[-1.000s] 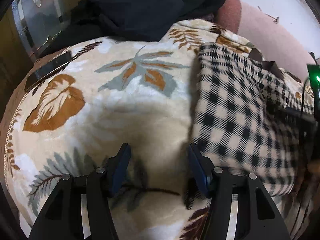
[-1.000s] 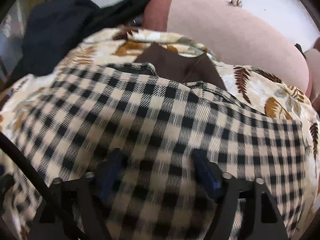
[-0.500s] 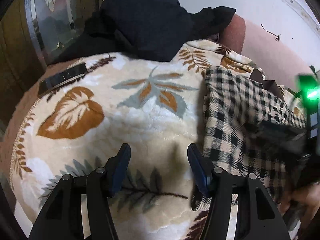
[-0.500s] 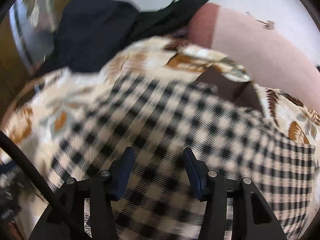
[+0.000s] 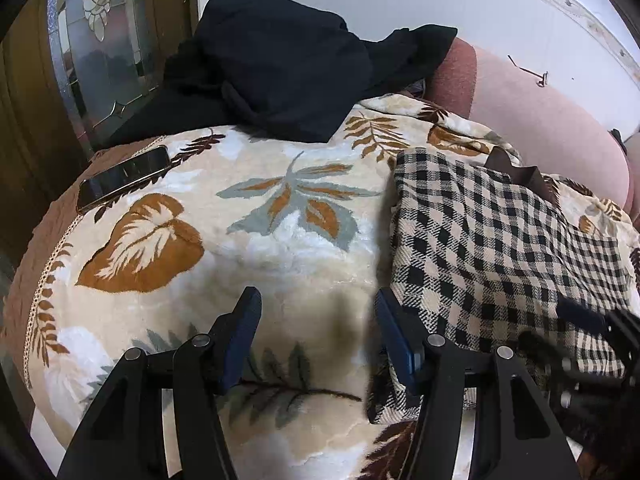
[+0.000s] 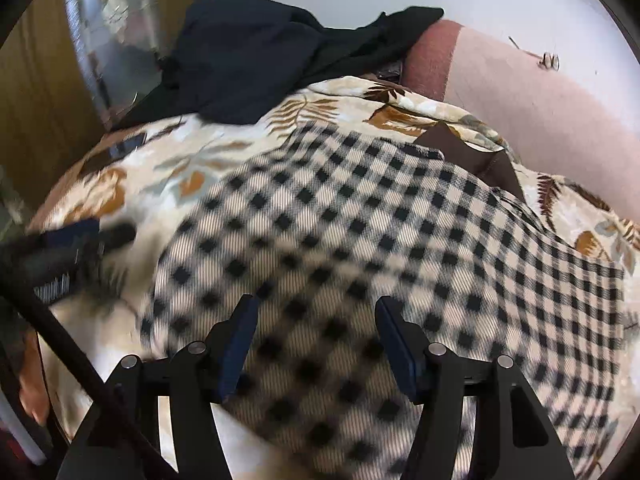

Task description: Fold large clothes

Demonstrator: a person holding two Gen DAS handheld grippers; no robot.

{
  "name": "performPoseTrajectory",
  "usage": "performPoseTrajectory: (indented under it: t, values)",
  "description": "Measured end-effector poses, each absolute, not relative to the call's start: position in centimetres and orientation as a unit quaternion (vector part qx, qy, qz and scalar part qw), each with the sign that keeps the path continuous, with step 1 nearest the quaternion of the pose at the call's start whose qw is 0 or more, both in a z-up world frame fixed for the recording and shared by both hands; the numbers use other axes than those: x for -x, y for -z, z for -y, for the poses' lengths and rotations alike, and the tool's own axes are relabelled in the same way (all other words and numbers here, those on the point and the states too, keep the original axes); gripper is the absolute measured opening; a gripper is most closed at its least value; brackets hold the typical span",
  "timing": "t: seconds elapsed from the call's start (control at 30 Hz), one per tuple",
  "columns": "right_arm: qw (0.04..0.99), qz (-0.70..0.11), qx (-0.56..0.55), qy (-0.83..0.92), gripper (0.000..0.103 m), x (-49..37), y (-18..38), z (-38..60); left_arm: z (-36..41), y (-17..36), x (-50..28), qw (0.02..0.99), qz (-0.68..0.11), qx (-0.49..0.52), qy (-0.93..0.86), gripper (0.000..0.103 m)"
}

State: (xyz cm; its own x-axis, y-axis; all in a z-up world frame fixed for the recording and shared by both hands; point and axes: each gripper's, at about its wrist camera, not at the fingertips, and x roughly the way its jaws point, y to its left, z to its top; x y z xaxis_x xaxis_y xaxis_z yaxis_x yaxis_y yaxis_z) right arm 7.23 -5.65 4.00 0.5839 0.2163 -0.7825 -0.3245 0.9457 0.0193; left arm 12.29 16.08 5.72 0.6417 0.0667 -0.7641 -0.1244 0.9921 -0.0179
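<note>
Checked garment [image 5: 492, 248] lies folded on the leaf blanket [image 5: 248, 248]; my left gripper [image 5: 318, 340] hangs apart, empty, beside its edge. My right gripper [image 6: 316, 344], jaws opening, empty above the cloth. Between folds, I judge; next comes finding an edge to pinch.

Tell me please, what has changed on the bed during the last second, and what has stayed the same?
The right gripper has drawn back from the checked garment toward the near edge; its jaws are opening, with nothing pinched between them. The left gripper rose a little, still open and empty over the leaf-patterned blanket. The checked garment lies folded as before. The phone and the dark clothes have not moved.
</note>
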Motion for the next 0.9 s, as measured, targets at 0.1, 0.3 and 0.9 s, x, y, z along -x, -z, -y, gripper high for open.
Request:
performPoseTrajectory:
  t: [0.1, 0.3, 0.9]
  values:
    - [0.888, -0.432, 0.058, -0.148, 0.066, -5.9, -3.7, 6.8, -15.9, -5.6, -12.3, 0.904, -0.423, 0.036, -0.049, 0.059]
    - [0.897, -0.432, 0.009, -0.096, 0.073, -2.7, -4.1, 14.7, -14.8, -5.6, -12.2, 0.905, -0.421, 0.047, -0.022, 0.059]
    - [0.83, -0.449, -0.33, -0.022, 0.079, -6.6, 1.2, 41.6, 14.4, -3.5, -1.7, 0.873, -0.372, -0.171, 0.267, 0.059]
